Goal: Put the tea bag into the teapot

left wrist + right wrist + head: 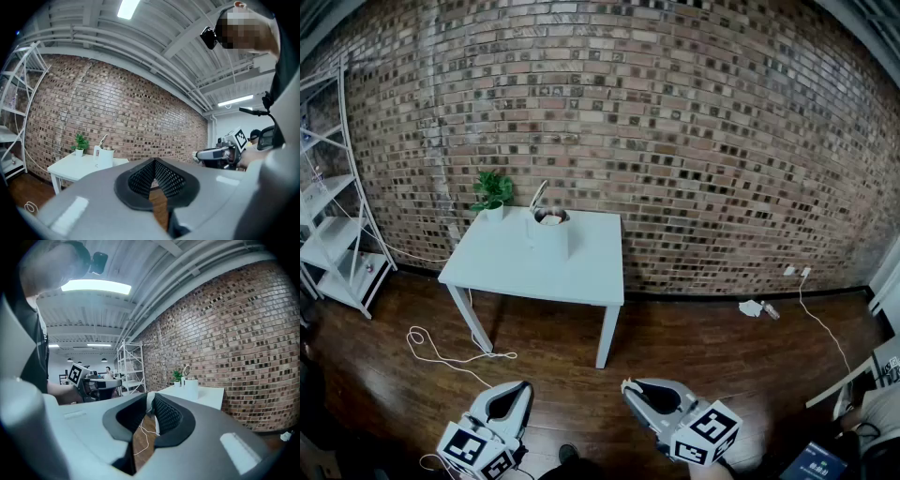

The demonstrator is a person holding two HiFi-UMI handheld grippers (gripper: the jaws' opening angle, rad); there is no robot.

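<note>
A white table (581, 272) stands with its back edge against a long brick wall (694, 131). At the table's back left corner sits a small green plant (492, 192) in a white pot. A white metal shelf (328, 246) stands by the wall, left of the table and apart from it. On the dark wooden floor (712, 352) a thin white cable (441, 356) lies in loops near the table's front left leg. To the right, at the wall's foot, lies a small crumpled white thing (752, 307); a white cord (825, 333) runs across the floor beside it. A strip light (127, 8) glows on the ceiling.
</note>
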